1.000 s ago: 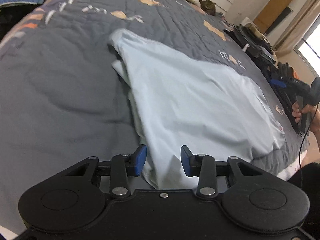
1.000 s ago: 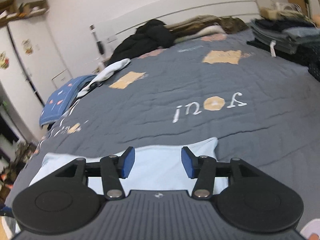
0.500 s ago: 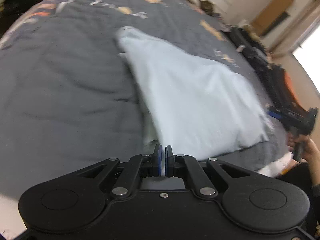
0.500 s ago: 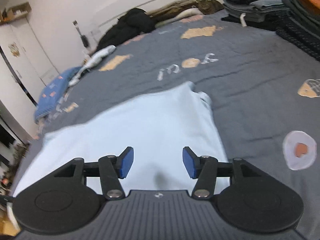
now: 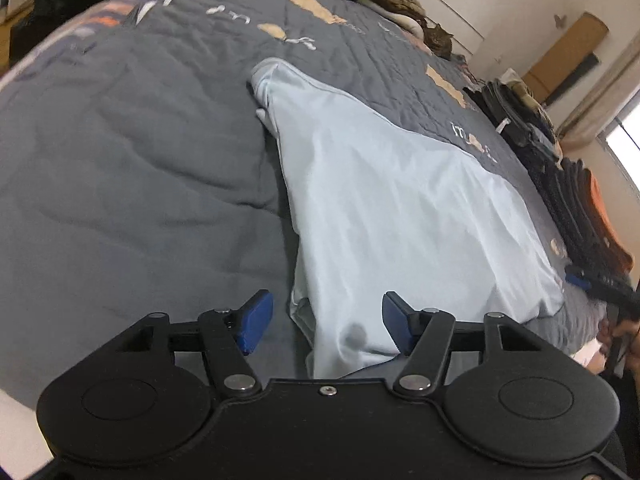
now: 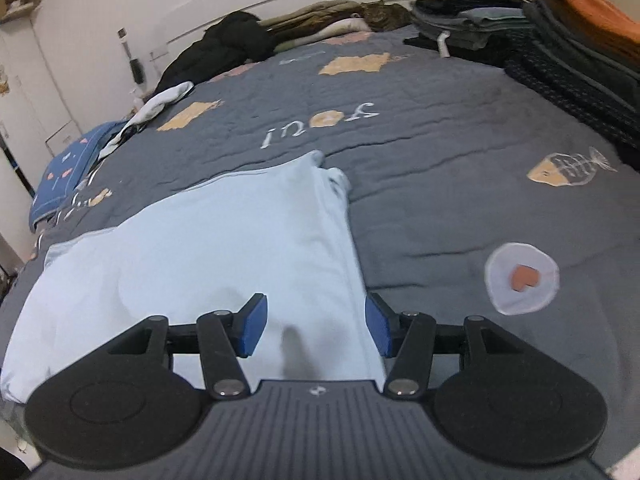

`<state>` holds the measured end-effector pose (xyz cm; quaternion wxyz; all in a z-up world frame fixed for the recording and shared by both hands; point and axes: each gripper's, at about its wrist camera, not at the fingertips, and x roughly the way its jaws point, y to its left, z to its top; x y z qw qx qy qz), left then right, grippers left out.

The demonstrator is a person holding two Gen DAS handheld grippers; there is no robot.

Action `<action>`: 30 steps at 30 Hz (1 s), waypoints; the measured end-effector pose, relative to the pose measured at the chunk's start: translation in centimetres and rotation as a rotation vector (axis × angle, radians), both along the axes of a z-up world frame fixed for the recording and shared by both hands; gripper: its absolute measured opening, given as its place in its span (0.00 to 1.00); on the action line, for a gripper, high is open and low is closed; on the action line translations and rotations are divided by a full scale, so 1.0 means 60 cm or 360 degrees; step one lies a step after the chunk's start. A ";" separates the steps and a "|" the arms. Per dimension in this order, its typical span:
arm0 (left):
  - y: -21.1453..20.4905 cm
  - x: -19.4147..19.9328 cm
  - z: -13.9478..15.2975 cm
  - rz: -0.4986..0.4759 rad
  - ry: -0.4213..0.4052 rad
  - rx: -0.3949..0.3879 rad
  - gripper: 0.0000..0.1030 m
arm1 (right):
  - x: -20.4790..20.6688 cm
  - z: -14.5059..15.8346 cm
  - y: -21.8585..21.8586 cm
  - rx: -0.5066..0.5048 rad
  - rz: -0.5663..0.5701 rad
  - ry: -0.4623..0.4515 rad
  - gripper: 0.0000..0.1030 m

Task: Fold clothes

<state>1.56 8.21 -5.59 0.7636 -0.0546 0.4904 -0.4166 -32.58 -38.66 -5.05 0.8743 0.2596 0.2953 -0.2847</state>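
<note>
Left gripper (image 5: 327, 326) low centre of left wrist frame, tilted downward, blue pads (image 5: 256, 322) apart, jaws opening, pressing on nothing. Right gripper (image 6: 316, 328) low centre of right wrist frame, tilted downward, blue pads (image 6: 253, 325) parted, gripping nothing. Hand (image 5: 624, 340) at right edge of left wrist frame, blurred, gripping a dark handle.

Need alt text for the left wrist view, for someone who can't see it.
A pale blue shirt lies partly folded on a grey bedspread. The left tongs are opening over its near corner, pads off the cloth. Folded dark clothes are stacked along the right.
</note>
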 end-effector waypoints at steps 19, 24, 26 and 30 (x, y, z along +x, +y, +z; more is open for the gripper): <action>-0.029 -0.031 -0.028 -0.0049 0.0031 0.0018 0.52 | -0.068 -0.083 -0.046 0.0609 -0.0133 -0.0096 0.57; -0.025 -0.032 -0.040 -0.0099 0.0036 0.0043 0.06 | -0.056 -0.077 -0.029 0.0512 -0.0061 -0.0047 0.02; -0.021 -0.031 -0.034 -0.0129 0.0014 0.0040 0.05 | -0.057 -0.068 -0.026 0.0444 -0.0065 -0.0068 0.02; -0.005 -0.022 -0.016 -0.0136 0.0007 -0.0010 0.05 | -0.081 -0.001 -0.021 0.0094 -0.0022 -0.0163 0.01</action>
